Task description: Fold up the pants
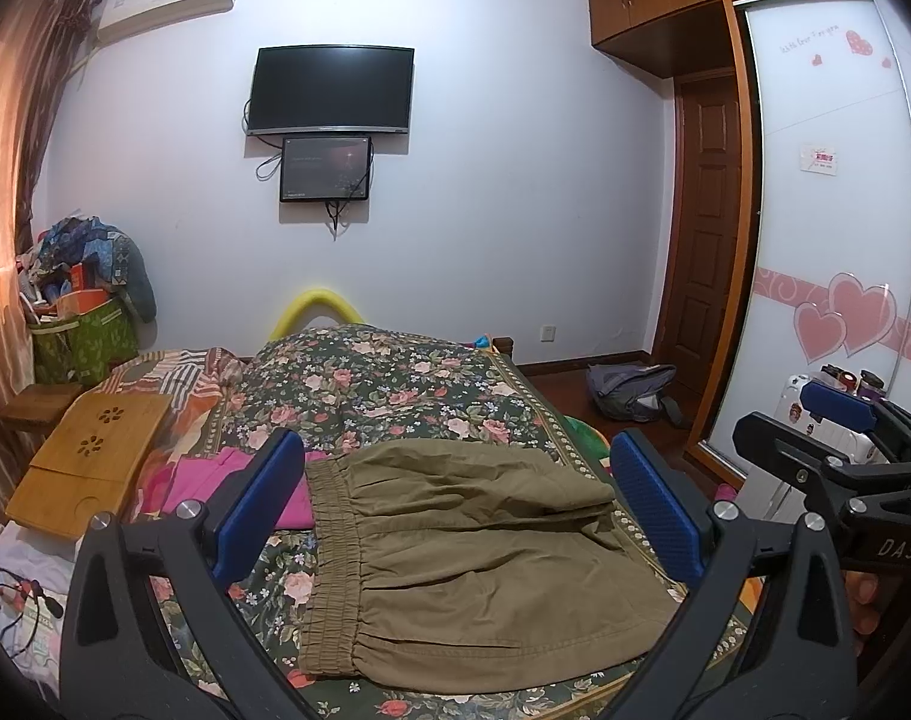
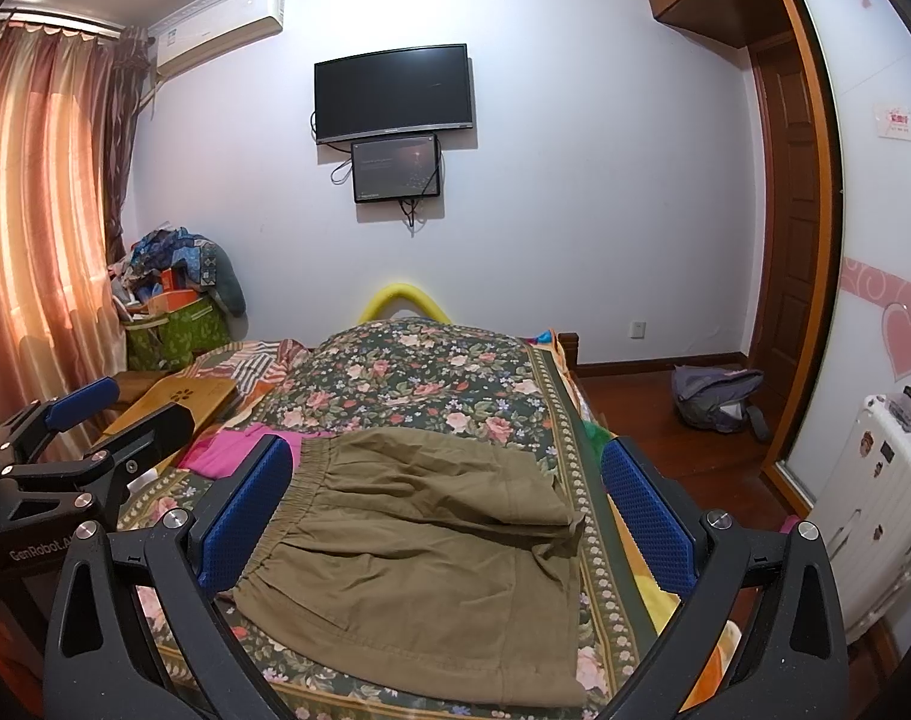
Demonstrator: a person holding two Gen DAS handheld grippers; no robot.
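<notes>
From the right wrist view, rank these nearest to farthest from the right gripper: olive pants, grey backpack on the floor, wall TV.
1. Olive pants: lying on the bed just ahead of the open right gripper, framed by its fingers.
2. Grey backpack: on the floor, right of the bed.
3. Wall TV: high on the far wall.

Pants (image 1: 473,564) are matt olive cloth, creased, lying on a floral cloth bedspread (image 1: 383,384). Pads (image 1: 656,504) at 3 o'clock look like textured blue rubber; tray (image 1: 89,462) at 9 is smooth wood.
</notes>
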